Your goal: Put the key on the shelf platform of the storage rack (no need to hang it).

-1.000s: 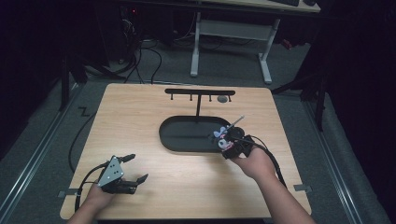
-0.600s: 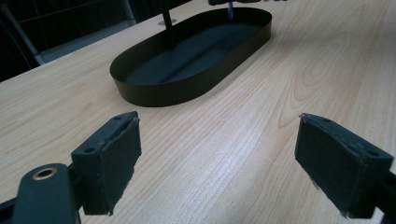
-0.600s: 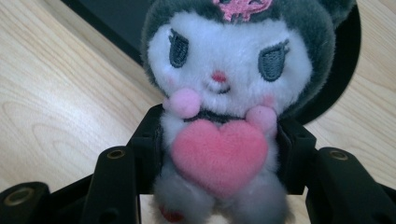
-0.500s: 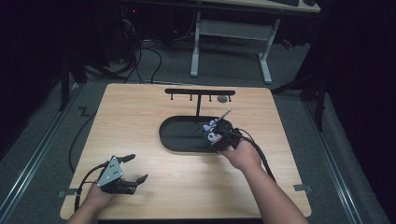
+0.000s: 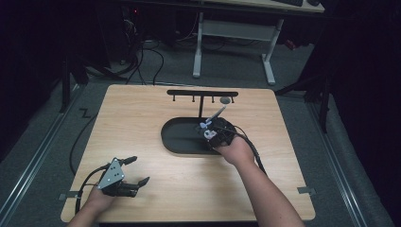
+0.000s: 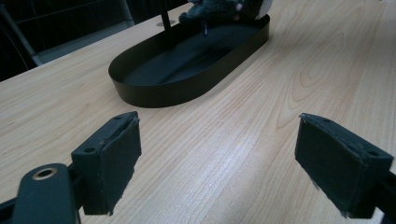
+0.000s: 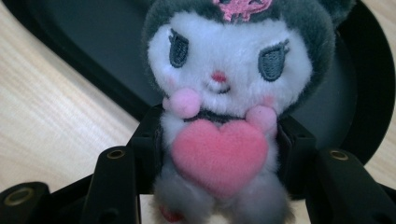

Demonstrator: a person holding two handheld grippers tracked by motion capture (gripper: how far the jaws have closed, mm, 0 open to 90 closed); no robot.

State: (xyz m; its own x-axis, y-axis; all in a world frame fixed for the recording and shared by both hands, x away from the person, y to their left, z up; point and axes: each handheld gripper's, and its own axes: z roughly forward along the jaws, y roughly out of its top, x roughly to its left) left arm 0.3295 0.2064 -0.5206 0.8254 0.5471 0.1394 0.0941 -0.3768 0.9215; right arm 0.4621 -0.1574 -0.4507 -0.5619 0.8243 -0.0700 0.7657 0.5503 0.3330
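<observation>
right gripper (image 7: 219, 154) is clamping the plush toy (image 7: 224, 84) by its body, over the black oval tray (image 5: 179, 142). left gripper (image 6: 219, 158) is resting wide, holding nothing. risk: soft plush is compressing and could slip out, missing the tray.

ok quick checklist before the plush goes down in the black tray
1. Grip on the plush toy: ok, the right gripper has its jaws pressed on the toy's body from both sides.
2. Toy over the black oval tray: ok, the tray floor shows behind it.
3. Tray floor free: ok, nothing lies in the part that shows.
4. Clearance from the black hook rack: cannot tell, its post stands close by the right gripper.
5. Left gripper out of the way: ok, jaws open, near the table's front edge, apart from the tray.
</observation>
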